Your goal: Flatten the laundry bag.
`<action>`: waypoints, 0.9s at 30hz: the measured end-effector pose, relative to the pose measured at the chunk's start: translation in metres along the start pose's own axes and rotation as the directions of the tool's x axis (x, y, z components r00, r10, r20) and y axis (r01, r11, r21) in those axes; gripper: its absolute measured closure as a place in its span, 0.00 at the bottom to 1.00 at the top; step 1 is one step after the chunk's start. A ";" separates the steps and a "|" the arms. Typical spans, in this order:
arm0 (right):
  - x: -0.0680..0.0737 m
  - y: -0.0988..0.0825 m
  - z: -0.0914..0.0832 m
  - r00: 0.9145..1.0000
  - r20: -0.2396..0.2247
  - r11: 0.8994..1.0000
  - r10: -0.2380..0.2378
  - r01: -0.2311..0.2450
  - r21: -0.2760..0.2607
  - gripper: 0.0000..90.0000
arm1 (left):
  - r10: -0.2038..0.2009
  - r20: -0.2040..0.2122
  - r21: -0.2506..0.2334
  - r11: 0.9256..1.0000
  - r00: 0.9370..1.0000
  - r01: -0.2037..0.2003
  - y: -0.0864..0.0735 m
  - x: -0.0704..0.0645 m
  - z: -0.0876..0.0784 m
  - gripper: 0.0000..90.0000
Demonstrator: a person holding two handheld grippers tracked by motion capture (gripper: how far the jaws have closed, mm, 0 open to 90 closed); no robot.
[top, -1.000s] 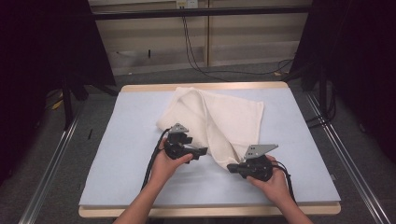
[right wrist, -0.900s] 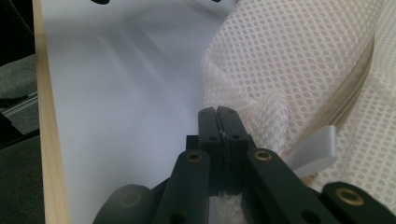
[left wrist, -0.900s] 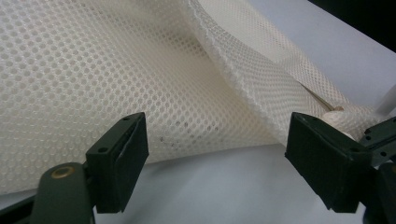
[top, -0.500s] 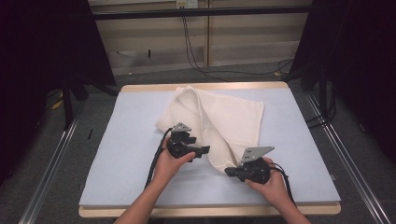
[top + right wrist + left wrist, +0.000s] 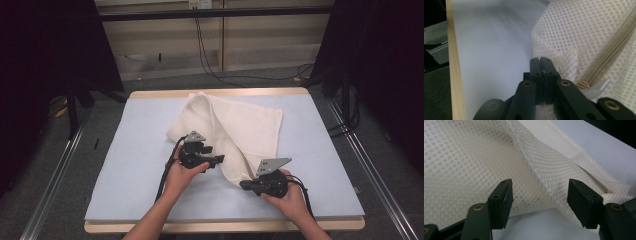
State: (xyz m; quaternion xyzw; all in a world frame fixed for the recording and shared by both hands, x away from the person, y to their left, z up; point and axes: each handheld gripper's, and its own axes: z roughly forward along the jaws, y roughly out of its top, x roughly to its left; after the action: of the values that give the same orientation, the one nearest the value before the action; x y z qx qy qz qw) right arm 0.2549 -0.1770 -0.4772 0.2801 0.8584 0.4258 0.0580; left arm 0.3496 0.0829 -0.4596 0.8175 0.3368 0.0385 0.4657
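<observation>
A cream mesh bag [image 5: 235, 132] is lying crumpled on the table [image 5: 125, 190]. The left gripper [image 5: 218, 160] is holding its jaws apart around a fold of mesh. The right gripper [image 5: 245, 185] is pinching the bag's near corner beside the zip pull [image 5: 596, 87], jaws pressed together.

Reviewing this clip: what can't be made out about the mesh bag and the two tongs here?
- Right tongs: jaws pressed shut beside the mesh bag; whether mesh is pinched is hidden by the jaws, right gripper view.
- Zipper: its near end is cut off by the tongs.
- Left tongs: open; mesh contact unclear.
- Bag contents: hidden by folds, high view.
</observation>
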 end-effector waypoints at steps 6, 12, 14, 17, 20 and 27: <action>0.000 0.000 0.000 1.000 -0.002 1.000 -0.003 0.003 0.005 0.99 | -0.005 0.033 -0.013 1.000 0.999 0.006 0.000 0.001 0.001 0.44; -0.001 -0.001 0.000 1.000 -0.005 1.000 0.003 -0.003 0.004 0.99 | -0.034 0.094 -0.010 0.999 0.995 0.035 -0.003 0.005 0.004 0.69; -0.001 -0.001 0.001 1.000 -0.003 1.000 0.003 -0.003 0.004 0.98 | -0.061 0.118 -0.006 0.998 0.991 0.062 -0.004 0.006 0.005 0.80; -0.001 -0.001 0.000 1.000 -0.004 1.000 0.005 -0.005 0.003 0.98 | -0.071 0.122 0.005 0.998 0.990 0.070 -0.003 0.006 0.002 0.94; -0.001 -0.001 -0.001 1.000 0.000 1.000 0.012 -0.012 -0.001 0.96 | -0.063 0.118 0.012 0.998 0.991 0.062 -0.003 0.004 0.000 0.96; -0.007 -0.003 -0.010 1.000 -0.012 1.000 0.012 -0.012 -0.020 0.90 | -0.063 0.106 0.024 0.998 0.992 0.061 -0.009 0.006 0.000 0.96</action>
State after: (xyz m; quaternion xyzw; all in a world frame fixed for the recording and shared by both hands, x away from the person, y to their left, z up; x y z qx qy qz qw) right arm 0.2563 -0.1890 -0.4745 0.2823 0.8528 0.4361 0.0533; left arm 0.3502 0.0894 -0.4683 0.8124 0.3369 -0.0232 0.4753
